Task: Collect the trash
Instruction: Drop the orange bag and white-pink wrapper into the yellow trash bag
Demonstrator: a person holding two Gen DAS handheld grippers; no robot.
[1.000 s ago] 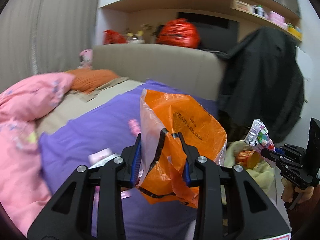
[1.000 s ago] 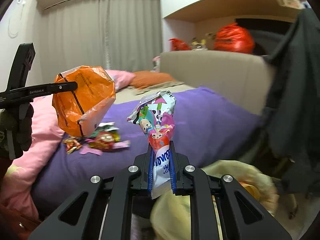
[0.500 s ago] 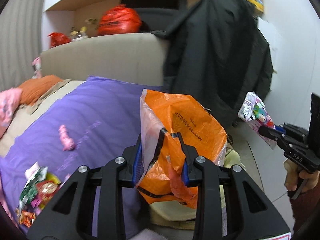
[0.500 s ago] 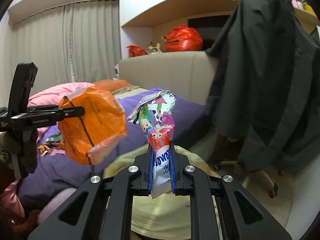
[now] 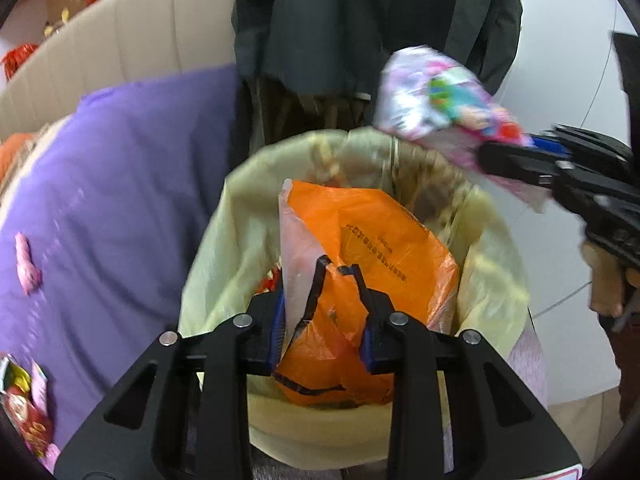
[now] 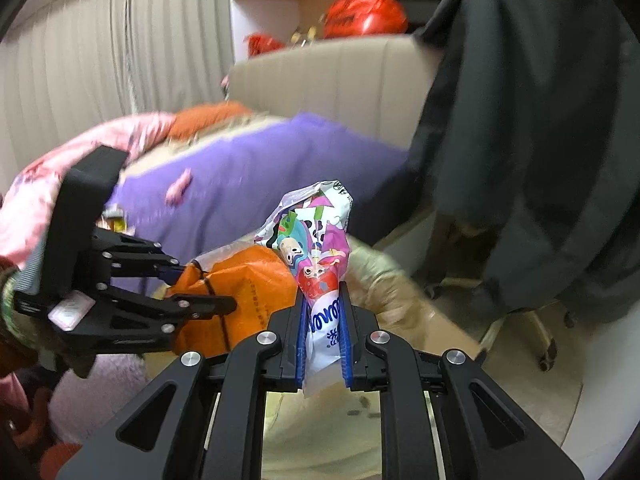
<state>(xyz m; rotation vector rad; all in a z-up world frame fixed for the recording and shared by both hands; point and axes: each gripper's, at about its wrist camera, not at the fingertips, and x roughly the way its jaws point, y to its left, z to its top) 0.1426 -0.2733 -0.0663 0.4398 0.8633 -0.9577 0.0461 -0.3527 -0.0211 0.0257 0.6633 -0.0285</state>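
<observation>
Left wrist view: left gripper [image 5: 325, 320] pinching crinkled orange plastic bag [image 5: 372, 248], now over the yellow-lined bin [image 5: 224, 264] rather than the purple bedspread [image 5: 120, 184], which lies left of the bin. Loose wrappers [image 5: 24, 404] remain there.

Right wrist view: right gripper [image 6: 323, 350] clamped on glossy cartoon-printed snack packet [image 6: 320, 240], now above bin's rim, beside the orange bag.
</observation>
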